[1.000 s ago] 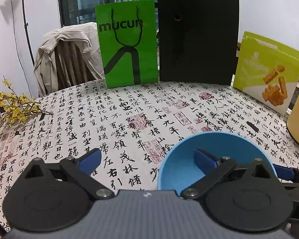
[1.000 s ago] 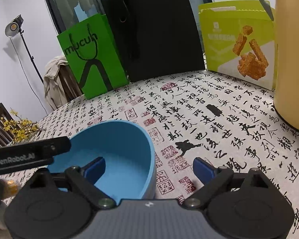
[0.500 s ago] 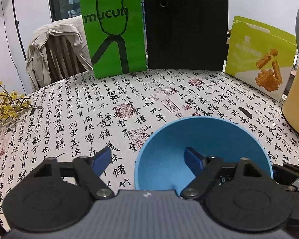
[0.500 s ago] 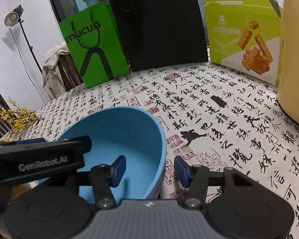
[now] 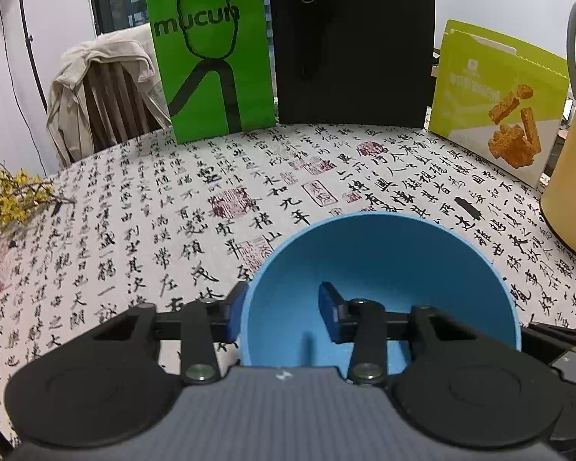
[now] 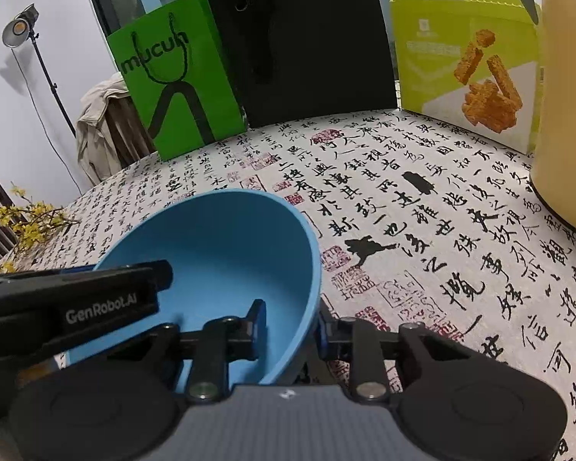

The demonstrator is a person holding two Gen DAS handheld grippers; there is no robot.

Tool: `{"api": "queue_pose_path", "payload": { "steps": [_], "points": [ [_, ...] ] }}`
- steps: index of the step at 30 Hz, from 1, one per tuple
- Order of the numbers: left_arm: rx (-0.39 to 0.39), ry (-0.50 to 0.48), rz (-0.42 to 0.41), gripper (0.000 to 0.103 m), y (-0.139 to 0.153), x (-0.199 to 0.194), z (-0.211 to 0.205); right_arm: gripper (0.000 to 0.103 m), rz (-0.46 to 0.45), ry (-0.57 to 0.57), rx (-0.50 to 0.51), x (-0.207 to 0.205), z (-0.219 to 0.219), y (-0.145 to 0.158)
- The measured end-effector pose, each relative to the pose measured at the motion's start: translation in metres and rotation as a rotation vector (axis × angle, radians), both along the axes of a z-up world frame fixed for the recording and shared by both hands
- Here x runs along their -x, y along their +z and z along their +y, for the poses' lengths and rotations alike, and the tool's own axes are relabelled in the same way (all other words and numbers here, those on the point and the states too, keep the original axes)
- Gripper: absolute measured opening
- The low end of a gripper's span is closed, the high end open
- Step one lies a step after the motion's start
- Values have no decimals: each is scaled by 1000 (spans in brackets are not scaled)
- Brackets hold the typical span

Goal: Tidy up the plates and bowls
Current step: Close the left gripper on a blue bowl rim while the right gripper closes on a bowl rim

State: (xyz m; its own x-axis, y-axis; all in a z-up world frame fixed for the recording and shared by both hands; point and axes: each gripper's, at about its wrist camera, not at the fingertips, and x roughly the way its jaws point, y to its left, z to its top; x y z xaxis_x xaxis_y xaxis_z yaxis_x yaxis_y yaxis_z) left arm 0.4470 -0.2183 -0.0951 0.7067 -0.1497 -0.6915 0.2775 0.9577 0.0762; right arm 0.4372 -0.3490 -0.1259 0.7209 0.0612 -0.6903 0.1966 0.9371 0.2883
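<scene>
Left wrist view shows a blue bowl (image 5: 380, 269) standing upright on the bench (image 5: 134, 230), near the camera and right of centre, on a cloth printed with black calligraphy. The left gripper (image 5: 282, 313) straddles the bowl's near left wall: one blue pad is outside against the wall, the other is inside and not yet touching, so there is a gap. Its jaws are closing with the wall between them.

From the right wrist view, the right gripper (image 6: 290, 324) straddles the bowl's near right wall (image 6: 307, 288) in the same way, one pad inside and one outside. Its jaws are narrow and closing too; the pads look very close to the wall, but I cannot tell if they press already.

The bowl looks like matte plastic or silicone, with a thin, even wall. I judge it light and fairly stiff, not fragile, and perhaps a little slippery on the smooth inside. The rim is the good place to hold, and two grips on opposite sides should keep it level. A hard squeeze may bend a thin wall.

Far behind stand a green paper bag (image 5: 211, 53), a black bag (image 5: 353, 38) and a snack box (image 5: 495, 100); a yellow kettle (image 5: 572, 176) is at the right.
</scene>
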Motion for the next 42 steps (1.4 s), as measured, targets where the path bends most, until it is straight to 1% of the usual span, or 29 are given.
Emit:
{"api": "queue_pose_path", "payload": {
  "steps": [2, 4, 7, 10, 16, 18, 30, 42],
  "points": [
    [-8, 5, -6, 28, 1, -1, 1, 24, 4, -5, -2, 1, -1, 0],
    [-18, 12, -5, 23, 2, -2, 2, 24, 6, -7, -3, 1, -1, 0],
    [-39, 18, -8, 20, 1, -2, 2, 21, 4, -16, -11, 2, -2, 0],
    [-50, 22, -14, 20, 1, 0, 1, 19, 2, -22, -12, 3, -3, 1],
    [-60, 24, -24, 20, 2, 4, 0, 13, 1, -28, -12, 7, -4, 1],
    [-60, 24, -24, 20, 2, 6, 0, 12, 1, -27, -14, 9, -5, 2],
    [-43, 37, -20, 19, 7, 9, 7, 12, -3, -19, -34, 12, -4, 4],
    [-28, 27, -62, 19, 21, 21, 13, 12, -30, -22, -50, 18, 0, 14]
  ]
}}
